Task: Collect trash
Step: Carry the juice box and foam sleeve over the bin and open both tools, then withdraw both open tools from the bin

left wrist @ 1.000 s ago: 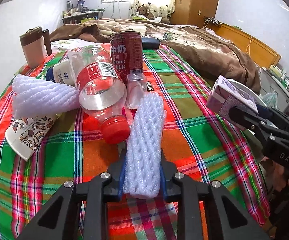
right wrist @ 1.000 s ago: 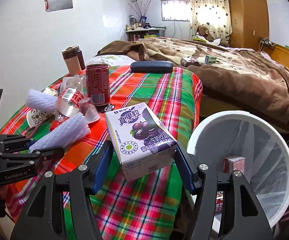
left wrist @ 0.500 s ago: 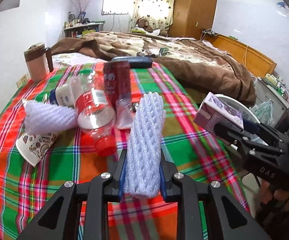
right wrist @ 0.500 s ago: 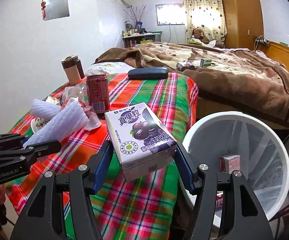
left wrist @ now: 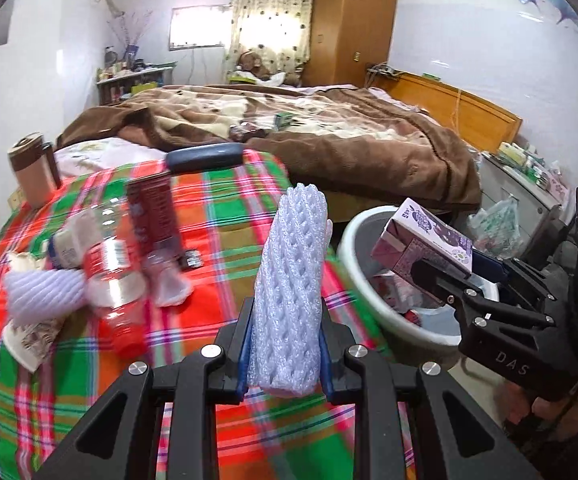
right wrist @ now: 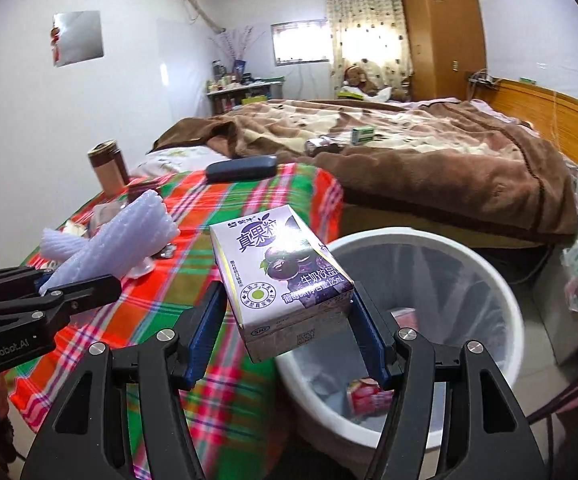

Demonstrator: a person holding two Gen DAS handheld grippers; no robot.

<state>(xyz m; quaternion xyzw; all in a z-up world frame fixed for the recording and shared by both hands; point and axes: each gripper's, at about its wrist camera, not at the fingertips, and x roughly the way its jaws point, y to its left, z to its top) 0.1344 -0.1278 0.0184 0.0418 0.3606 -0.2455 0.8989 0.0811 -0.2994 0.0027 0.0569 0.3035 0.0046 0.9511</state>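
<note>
Above the white bin (right wrist: pixel 429 248), both tongs lifted off the plaid cloth (left wrist: pixel 225 208), left tongs (left wrist: pixel 285 344) clamped on foam sleeve (left wrist: pixel 293 280), right tongs (right wrist: pixel 289 320) clamped on milk carton (right wrist: pixel 281 272).

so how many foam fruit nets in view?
2. One foam net is clamped in the left claw; the other net lies on the checked cloth beside the bottle. More may be hidden.

A lived-in home bedroom; a bed (right wrist: pixel 429 168) under a rumpled brown blanket (left wrist: pixel 329 140), a wooden wardrobe (right wrist: pixel 441 28), a curtained window (right wrist: pixel 301 42), a cluttered shelf (right wrist: pixel 241 92) against the white wall
</note>
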